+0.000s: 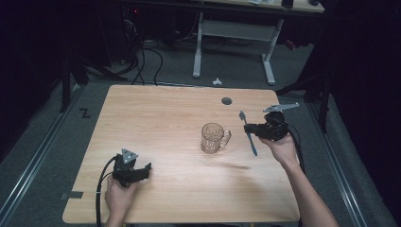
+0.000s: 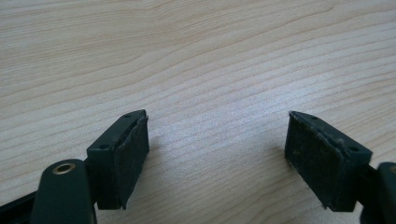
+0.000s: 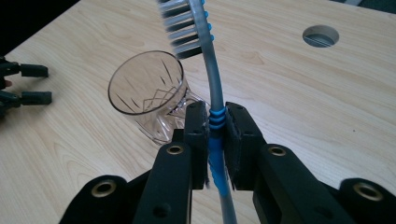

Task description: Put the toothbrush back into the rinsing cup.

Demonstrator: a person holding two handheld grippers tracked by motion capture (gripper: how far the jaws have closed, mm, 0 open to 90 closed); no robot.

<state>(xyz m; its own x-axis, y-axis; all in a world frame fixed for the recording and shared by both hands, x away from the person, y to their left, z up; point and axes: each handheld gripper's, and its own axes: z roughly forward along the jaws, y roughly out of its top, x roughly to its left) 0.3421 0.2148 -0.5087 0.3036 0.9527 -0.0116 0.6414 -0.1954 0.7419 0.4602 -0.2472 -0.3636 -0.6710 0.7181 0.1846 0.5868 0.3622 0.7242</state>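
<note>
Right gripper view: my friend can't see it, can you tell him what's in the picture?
The right gripper pinches a blue and grey plastic toothbrush by its handle between two black fingers, bristles up. Behind it, a clear cut-glass mug stands on the light wooden table, which has a round hole near the far edge.

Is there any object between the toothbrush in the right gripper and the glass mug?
Nothing visible stands between them. The right gripper holds the blue and grey toothbrush above bare light wooden table, beside the clear cut-glass mug, whose mouth is open.

Dim room, grey floor [image 1: 42,123], white-legged desk [image 1: 236,28] behind wood table [image 1: 156,118].
</note>
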